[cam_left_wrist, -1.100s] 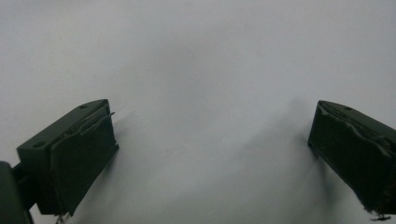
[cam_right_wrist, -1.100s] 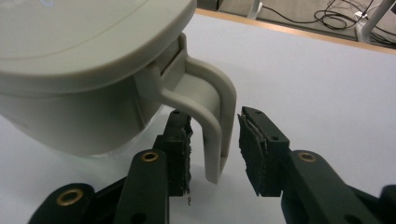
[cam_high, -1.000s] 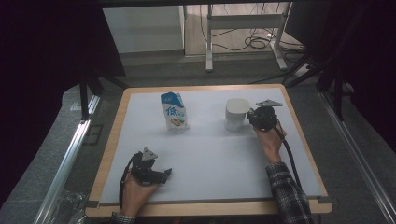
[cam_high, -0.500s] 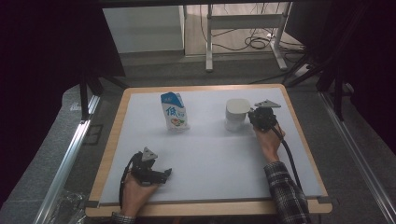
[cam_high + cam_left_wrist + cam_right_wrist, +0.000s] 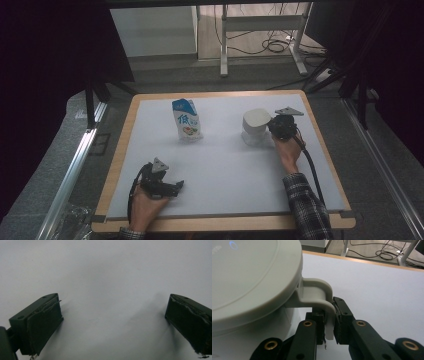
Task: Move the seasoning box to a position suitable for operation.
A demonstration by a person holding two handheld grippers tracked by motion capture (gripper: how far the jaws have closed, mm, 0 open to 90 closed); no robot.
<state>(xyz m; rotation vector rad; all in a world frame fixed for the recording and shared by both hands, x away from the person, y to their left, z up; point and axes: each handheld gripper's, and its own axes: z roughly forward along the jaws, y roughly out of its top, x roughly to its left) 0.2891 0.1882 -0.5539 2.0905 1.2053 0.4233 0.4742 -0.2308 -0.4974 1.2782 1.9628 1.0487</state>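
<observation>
A white lidded jug (image 5: 256, 126) stands at the right back of the white table top (image 5: 225, 165). My right gripper (image 5: 274, 126) is at its right side, shut on the jug's handle (image 5: 322, 293); in the right gripper view both black jaws pinch the lower part of that handle, under the pale lid (image 5: 249, 277). A blue and white milk carton (image 5: 186, 120) stands upright left of the jug. My left gripper (image 5: 176, 186) rests low at the table's front left, open, with its two pads (image 5: 42, 322) wide apart over bare white surface.
The table top has a wooden rim (image 5: 120, 155). Metal rails (image 5: 75, 165) run along both sides of the table. Behind it stand a desk frame (image 5: 260, 22) and loose cables (image 5: 272, 46) on the floor.
</observation>
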